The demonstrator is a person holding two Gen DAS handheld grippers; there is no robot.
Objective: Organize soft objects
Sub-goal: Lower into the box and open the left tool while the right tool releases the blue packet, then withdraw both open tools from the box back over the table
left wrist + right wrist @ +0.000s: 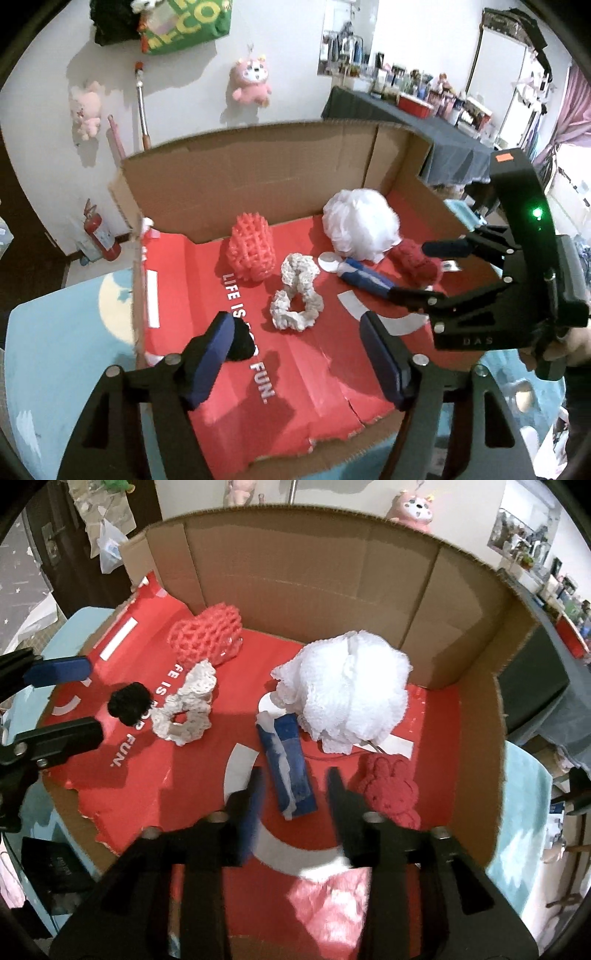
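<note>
Your right gripper [293, 786], jaws apart, straddles the blue-and-white packet [288, 771]; closing off-centre could squirt it sideways. Your left gripper [295, 354], also apart, may nudge the black pom-pom [242, 341] at lower left.

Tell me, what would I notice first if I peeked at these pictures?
Probably the big fluffy white bath pouf, sitting near the back of the cardboard box with its bright red floor. Left of it lie a coral net sponge and a cream crocheted scrunchie. Both grippers hang open over the box, the right gripper above a blue-and-white pack.
</note>
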